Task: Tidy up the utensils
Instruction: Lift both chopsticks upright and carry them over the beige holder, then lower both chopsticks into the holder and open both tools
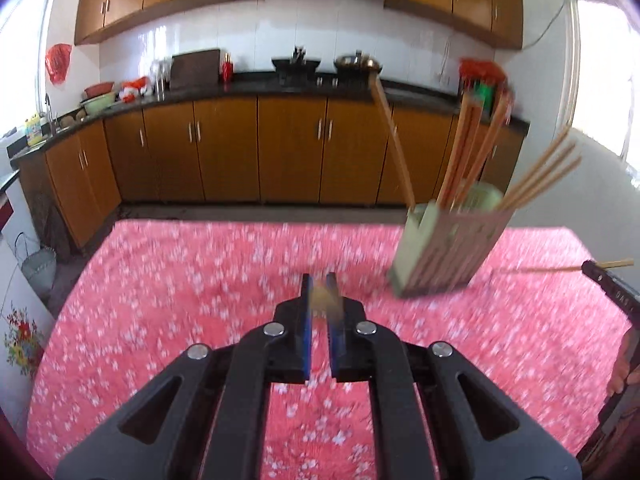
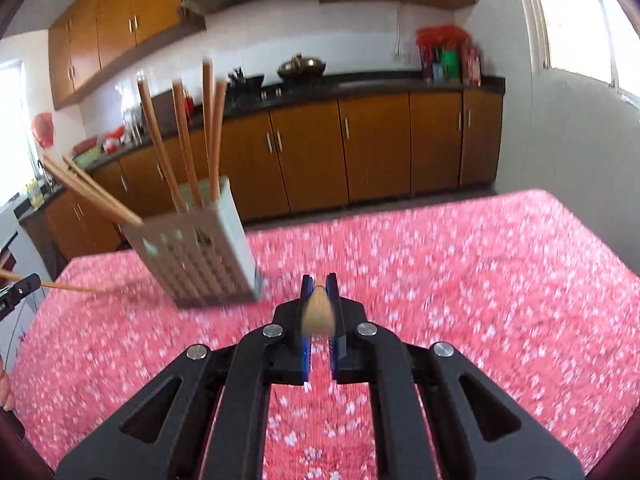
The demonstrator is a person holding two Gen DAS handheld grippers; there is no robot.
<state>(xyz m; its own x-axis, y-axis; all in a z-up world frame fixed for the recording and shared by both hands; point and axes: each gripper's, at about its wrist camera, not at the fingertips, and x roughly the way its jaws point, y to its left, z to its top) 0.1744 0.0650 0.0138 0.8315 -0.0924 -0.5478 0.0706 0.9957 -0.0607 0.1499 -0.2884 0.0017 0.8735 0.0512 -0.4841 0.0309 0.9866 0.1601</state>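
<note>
Each gripper, left and right, is clenched on one chopstick seen end-on between its fingers, so the step in hand looks like carrying the pair to the holder. Next each tip must be lined up over the holder's open top and lowered in without catching the sticks fanned out there. The slotted pale holder stands on the pink surface, ahead and right of the left fingers, ahead and left of the right.

Pink floral tablecloth, wooden cabinets, wok, window
</note>
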